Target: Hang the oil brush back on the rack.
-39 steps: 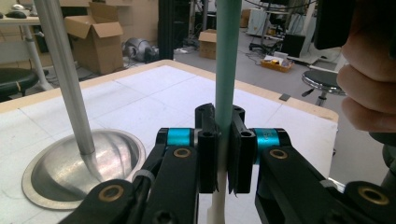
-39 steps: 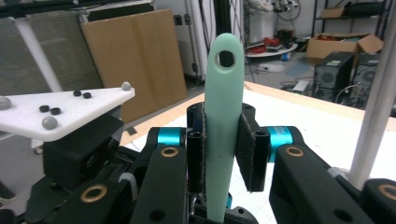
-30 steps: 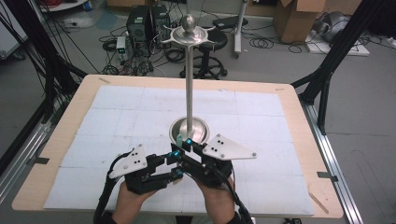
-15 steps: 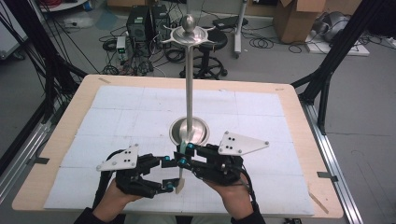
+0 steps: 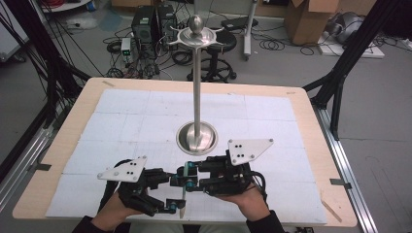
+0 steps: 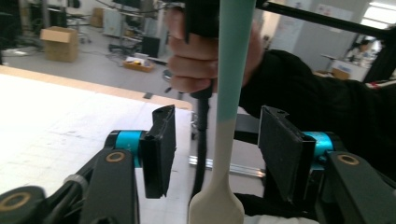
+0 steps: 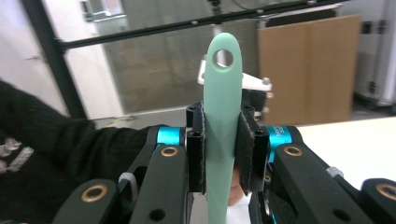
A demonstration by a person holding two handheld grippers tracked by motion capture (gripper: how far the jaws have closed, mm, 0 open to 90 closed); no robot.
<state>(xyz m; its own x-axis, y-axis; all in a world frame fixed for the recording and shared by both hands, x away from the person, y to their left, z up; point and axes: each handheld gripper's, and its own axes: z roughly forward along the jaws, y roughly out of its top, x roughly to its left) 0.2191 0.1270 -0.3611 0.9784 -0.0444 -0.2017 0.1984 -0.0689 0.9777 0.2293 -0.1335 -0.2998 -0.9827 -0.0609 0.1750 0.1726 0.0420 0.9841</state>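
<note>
A teal-and-cream spatula (image 6: 229, 116) hangs between the left gripper (image 6: 219, 154)'s parted black jaws, untouched, above a white table (image 6: 56, 121).

The polished metal stand (image 5: 196, 97) gleams, the spatula (image 7: 223, 116) looks matt and smooth like silicone, and the wooden bench (image 5: 311, 126) carries matt white paper (image 5: 136, 121).

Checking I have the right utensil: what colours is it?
Mint-green handle, cream head on the utensil; clearest in left gripper view.

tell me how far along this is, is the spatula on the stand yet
Not yet. Done: the spatula is off the table, clamped by the right gripper. In hand: the left gripper sits open around its pale end. Left, probably: hanging it by its handle hole on the metal stand.
</note>
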